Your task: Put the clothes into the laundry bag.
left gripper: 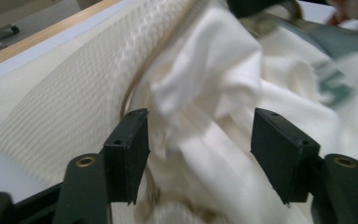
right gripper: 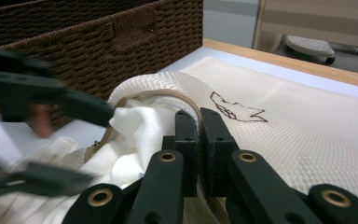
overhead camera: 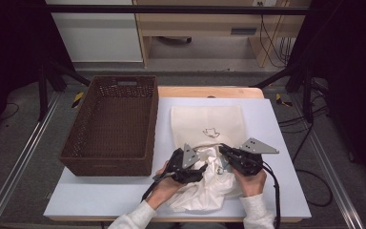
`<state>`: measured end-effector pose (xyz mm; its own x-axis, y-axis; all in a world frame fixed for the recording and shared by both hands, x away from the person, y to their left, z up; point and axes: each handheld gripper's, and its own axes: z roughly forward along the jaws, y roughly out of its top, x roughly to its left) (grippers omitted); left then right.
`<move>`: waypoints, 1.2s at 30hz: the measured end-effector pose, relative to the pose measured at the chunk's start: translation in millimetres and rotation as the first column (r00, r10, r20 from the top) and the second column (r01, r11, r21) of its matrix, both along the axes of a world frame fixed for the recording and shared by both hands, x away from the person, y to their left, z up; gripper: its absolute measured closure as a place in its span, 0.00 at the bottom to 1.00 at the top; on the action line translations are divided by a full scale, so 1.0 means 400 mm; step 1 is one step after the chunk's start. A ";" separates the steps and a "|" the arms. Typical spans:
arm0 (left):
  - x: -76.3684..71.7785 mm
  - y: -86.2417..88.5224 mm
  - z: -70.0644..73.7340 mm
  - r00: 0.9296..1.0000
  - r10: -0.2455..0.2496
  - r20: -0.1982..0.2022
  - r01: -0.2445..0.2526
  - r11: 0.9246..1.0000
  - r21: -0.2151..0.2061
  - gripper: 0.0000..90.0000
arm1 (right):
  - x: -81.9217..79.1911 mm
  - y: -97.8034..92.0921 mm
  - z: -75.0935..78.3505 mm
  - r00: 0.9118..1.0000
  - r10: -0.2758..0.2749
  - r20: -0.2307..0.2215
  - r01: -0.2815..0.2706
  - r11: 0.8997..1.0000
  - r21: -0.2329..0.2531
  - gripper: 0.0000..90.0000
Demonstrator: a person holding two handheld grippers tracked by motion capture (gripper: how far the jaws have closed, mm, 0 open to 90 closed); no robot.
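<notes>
Big brown woven wicker basket (overhead camera: pixel 112 124) sits at the left of the pale blue tabletop (overhead camera: pixel 276 143), touched by nothing. Beside it lies the cream waffle-mesh zip bag (overhead camera: pixel 207 124), flat, its mouth facing the person, and a crumpled white cloth garment (overhead camera: pixel 205 188) spills half in, half out of that mouth.

Right gripper (right gripper: pixel 199 126): fingers clenched on the bag's zippered rim, holding the mouth up. Left gripper (left gripper: pixel 199 140): fingers spread apart, straddling a fold of the white cloth, gripping nothing yet.

The risks, as I judge them: if the left closes on too thin a fold, the cloth slides free and the bulk stays outside. Push hard and the rim may slip out of the right's pinch, collapsing the mouth. Cloth could also snag on the zipper teeth.

The right gripper view gives the pinch on the rim and the small dark line drawing (right gripper: pixel 237 109) on the bag; the high view gives how much cloth lies outside; the left gripper view gives the open gap around the fold.
</notes>
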<state>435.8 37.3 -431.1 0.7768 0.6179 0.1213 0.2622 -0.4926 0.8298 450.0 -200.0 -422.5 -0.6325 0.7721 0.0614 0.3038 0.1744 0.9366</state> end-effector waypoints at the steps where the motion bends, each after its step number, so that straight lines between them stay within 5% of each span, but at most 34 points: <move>1: -0.020 0.019 0.000 1.000 -0.018 -0.003 0.018 1.000 0.011 0.37 | 0.000 -0.002 0.000 1.000 -0.001 0.004 0.001 1.000 0.001 0.96; 8: -0.073 0.087 -0.077 0.996 -0.002 -0.089 0.009 0.997 0.072 0.32 | 0.001 -0.005 0.000 1.000 -0.003 -0.002 0.003 1.000 0.004 0.96; 12: -0.064 0.101 -0.126 0.988 0.003 -0.153 0.004 0.999 0.044 0.37 | 0.001 -0.004 -0.004 1.000 -0.003 -0.007 0.003 1.000 0.003 0.96; 16: -0.066 0.109 -0.137 0.986 0.003 -0.165 -0.002 1.000 0.011 0.49 | 0.000 -0.006 -0.003 1.000 -0.007 -0.007 0.008 1.000 0.005 0.96; 20: -0.070 0.107 -0.133 0.988 0.024 -0.154 -0.020 0.999 0.029 0.75 | -0.001 -0.001 -0.005 1.000 -0.009 -0.004 0.009 1.000 -0.005 0.96; 23: -0.077 0.102 -0.132 0.990 0.022 -0.140 -0.018 0.999 0.026 0.86 | 0.000 -0.001 -0.006 1.000 -0.013 -0.010 0.013 1.000 0.000 0.96; 31: -0.075 0.068 -0.041 0.997 -0.034 -0.066 0.027 0.994 -0.110 0.90 | 0.004 -0.006 -0.008 1.000 -0.016 -0.014 0.017 1.000 0.012 0.96; 36: -0.051 -0.011 -0.009 0.999 -0.042 -0.030 0.039 0.996 -0.083 0.90 | 0.004 -0.009 -0.007 0.999 -0.033 -0.017 0.033 0.999 0.014 0.96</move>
<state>415.2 32.8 -434.8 0.8042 0.5925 0.0461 0.2700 -0.4334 0.8598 451.6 -203.5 -425.2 -0.6054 0.7916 0.0829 0.3253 0.1510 0.9335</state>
